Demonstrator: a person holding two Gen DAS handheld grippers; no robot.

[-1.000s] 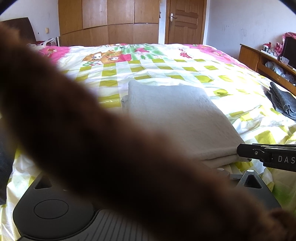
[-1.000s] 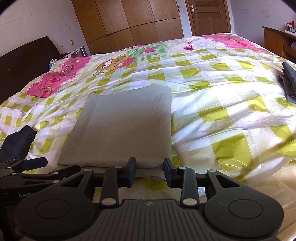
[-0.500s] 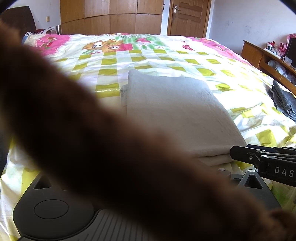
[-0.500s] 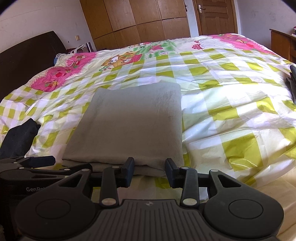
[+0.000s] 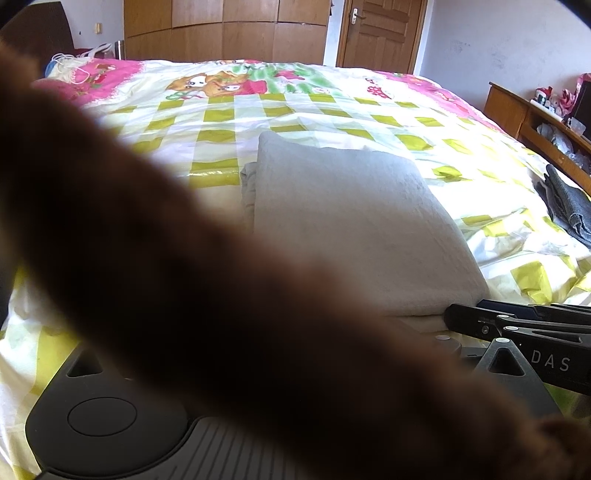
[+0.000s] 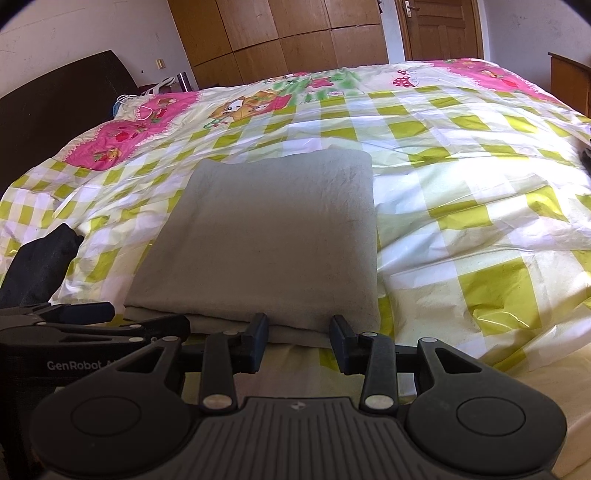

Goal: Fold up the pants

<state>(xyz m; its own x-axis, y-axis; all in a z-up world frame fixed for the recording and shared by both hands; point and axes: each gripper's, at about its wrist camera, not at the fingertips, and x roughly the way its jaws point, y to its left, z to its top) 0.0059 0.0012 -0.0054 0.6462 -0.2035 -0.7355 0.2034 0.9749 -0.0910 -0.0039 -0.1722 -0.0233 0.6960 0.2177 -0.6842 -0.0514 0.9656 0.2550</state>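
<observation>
Pants [image 6: 273, 251] folded, long axis toward wardrobe [image 6: 280, 37]

Both my cameras sit low at the near edge of the bed [image 6: 461, 155], close behind the folded grey pants [image 6: 273, 240], facing the wardrobe [image 6: 280, 40] and door [image 5: 380, 33]; a blurred brown thing [image 5: 184, 277] covers much of the left view.

Pants [image 6: 266, 251]: light grey, soft cloth, folded up into a neat flat rectangle w/ a few layers stacked. Lying flat on the bed, near edge close to the front, far edge toward the middle. Bottom layers stick out a bit at the near edge.
</observation>
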